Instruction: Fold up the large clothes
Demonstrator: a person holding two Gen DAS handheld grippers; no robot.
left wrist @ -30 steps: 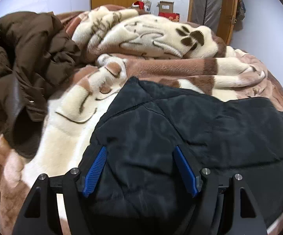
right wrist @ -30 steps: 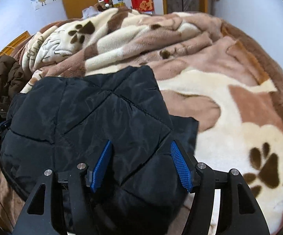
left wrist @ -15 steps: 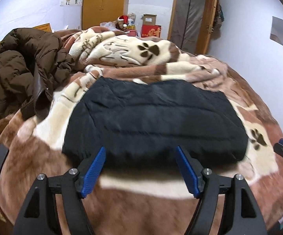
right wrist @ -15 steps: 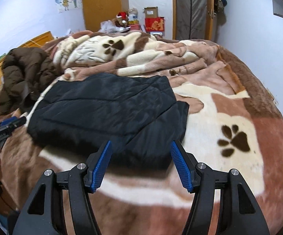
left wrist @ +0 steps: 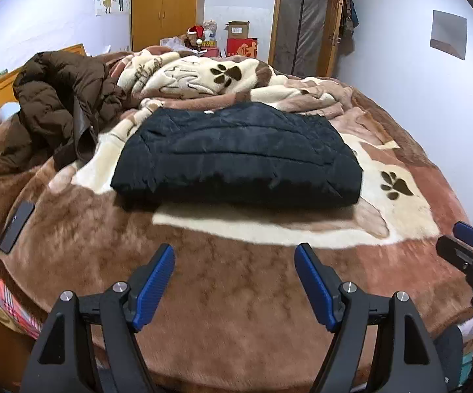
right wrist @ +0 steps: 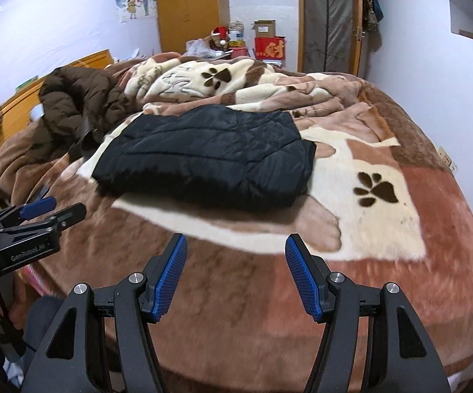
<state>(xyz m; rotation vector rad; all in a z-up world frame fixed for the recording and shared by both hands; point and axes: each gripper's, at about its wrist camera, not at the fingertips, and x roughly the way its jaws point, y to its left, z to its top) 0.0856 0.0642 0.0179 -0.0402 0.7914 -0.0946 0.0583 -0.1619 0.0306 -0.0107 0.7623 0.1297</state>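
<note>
Jacket (left wrist: 236, 154) lies folded on the blanket (left wrist: 236, 294), well ahead of both grippers. Left gripper (left wrist: 234, 281) and right gripper (right wrist: 236, 271) stand apart, empty.

Left tongs (left wrist: 234, 281) and right tongs (right wrist: 236, 273) both agape, empty, angled downward.

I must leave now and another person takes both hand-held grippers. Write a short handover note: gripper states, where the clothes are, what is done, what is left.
Left hand-held gripper: open, nothing between the fingers, above the near edge of the bed.
Right hand-held gripper: open, empty, above the same edge.
Black quilted jacket: lies folded into a compact rectangle on the paw-print blanket, mid-bed, touched by neither gripper.
Brown puffer jacket: an unfolded heap on the left side of the bed.
Phone: lies near the left edge; mind it.
Done: the black jacket looks finished.
Left: probably spread and fold the brown jacket.
</note>
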